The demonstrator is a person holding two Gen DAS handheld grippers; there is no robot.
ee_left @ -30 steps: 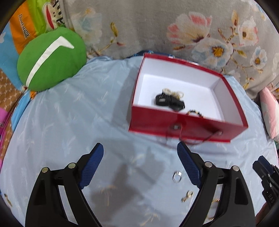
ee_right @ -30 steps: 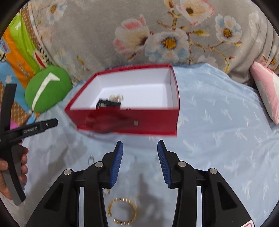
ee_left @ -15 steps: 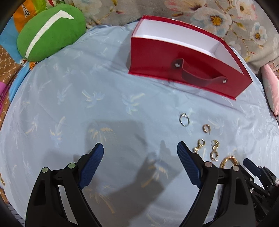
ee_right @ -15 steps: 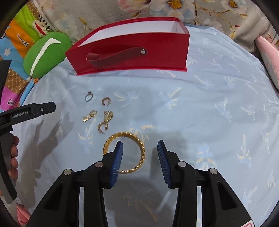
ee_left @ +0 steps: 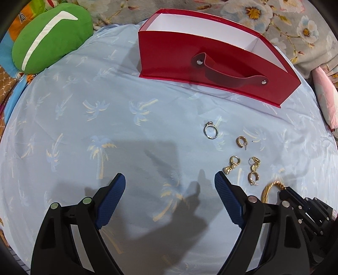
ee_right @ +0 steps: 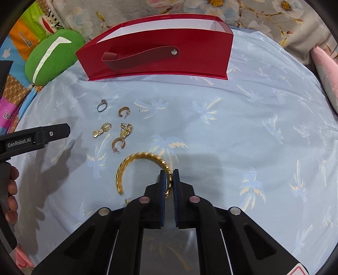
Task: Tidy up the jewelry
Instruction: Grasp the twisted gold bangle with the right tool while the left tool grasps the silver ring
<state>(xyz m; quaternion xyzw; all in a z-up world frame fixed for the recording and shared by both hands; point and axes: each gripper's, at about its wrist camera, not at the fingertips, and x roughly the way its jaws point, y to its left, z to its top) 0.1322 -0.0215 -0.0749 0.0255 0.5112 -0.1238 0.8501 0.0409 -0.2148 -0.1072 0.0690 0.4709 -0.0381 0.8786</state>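
Observation:
My right gripper is shut on the right side of a gold twisted bangle, low over the blue palm-print cloth. Left of the bangle lie a silver ring and several gold earrings. In the left wrist view the silver ring and the earrings lie ahead and to the right of my left gripper, which stands open with only cloth between its fingers. A curve of the bangle shows beside the right gripper's tip. The red box with a strap handle stands behind the jewelry.
A green cushion lies at the far left, by colourful printed fabric. A grey floral blanket runs behind the red box. A pink pillow sits at the right edge. A person's hand holds the left gripper's handle.
Both grippers came down toward the cloth, so the box's inside dropped out of sight. The right gripper's jaws, apart around the bangle's rim half a second ago, have shut on it.

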